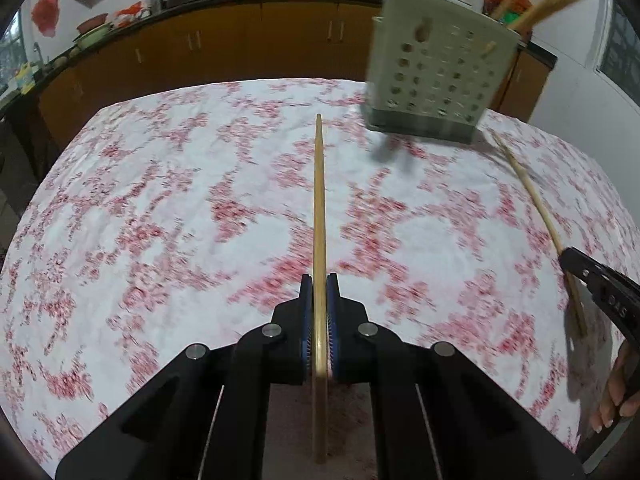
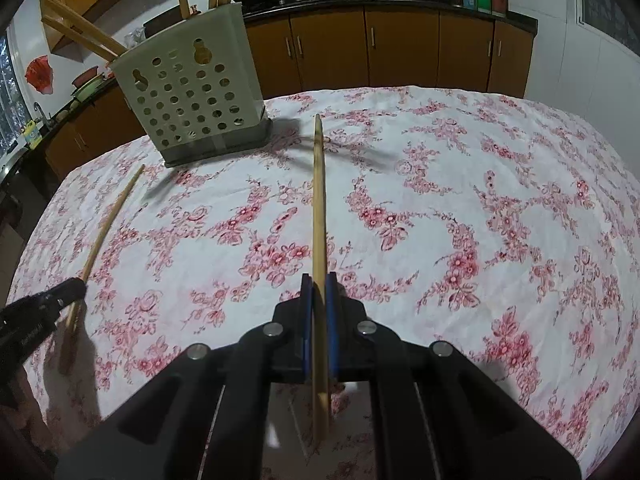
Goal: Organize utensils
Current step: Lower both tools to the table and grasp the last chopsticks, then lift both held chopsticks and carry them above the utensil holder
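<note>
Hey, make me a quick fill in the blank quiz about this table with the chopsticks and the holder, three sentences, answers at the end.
1. Each gripper, left and right, is shut on one ____.
2. The holder stands on a cloth printed with ____ flowers.
3. The holder's walls are full of round ____.

Missing words: chopstick; red; holes

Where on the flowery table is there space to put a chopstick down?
The tablecloth is bare right of the right tongs' chopstick, out to the far edge. Another open patch lies between the two held chopsticks, in front of the holder. It gets crowded near the holder, where chopsticks poke out.
</note>
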`<state>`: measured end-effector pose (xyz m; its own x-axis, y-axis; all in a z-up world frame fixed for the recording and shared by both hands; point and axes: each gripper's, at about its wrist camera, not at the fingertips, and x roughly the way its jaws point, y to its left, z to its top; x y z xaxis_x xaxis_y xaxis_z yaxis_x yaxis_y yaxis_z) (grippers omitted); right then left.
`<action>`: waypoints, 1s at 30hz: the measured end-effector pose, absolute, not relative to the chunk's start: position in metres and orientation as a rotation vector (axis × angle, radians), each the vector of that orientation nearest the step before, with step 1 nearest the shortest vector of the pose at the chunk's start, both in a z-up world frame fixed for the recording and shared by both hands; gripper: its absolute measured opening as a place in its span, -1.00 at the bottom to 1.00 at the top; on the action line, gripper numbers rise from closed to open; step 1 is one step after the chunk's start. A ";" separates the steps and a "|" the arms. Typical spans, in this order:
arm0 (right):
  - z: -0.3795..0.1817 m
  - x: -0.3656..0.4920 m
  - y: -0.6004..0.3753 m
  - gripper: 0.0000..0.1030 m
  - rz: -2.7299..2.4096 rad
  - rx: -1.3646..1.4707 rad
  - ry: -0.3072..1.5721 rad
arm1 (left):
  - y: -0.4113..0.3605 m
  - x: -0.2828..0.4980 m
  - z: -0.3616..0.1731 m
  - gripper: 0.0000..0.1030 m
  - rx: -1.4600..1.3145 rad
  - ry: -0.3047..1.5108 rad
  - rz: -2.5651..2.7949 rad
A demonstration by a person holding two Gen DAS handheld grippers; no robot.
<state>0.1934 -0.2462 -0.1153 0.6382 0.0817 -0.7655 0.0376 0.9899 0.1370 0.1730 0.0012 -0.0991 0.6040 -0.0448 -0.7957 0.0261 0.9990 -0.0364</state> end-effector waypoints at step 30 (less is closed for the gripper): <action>-0.074 0.179 -0.259 -0.84 0.028 0.163 0.745 | 0.015 0.161 -0.068 -0.85 -0.067 0.824 -0.081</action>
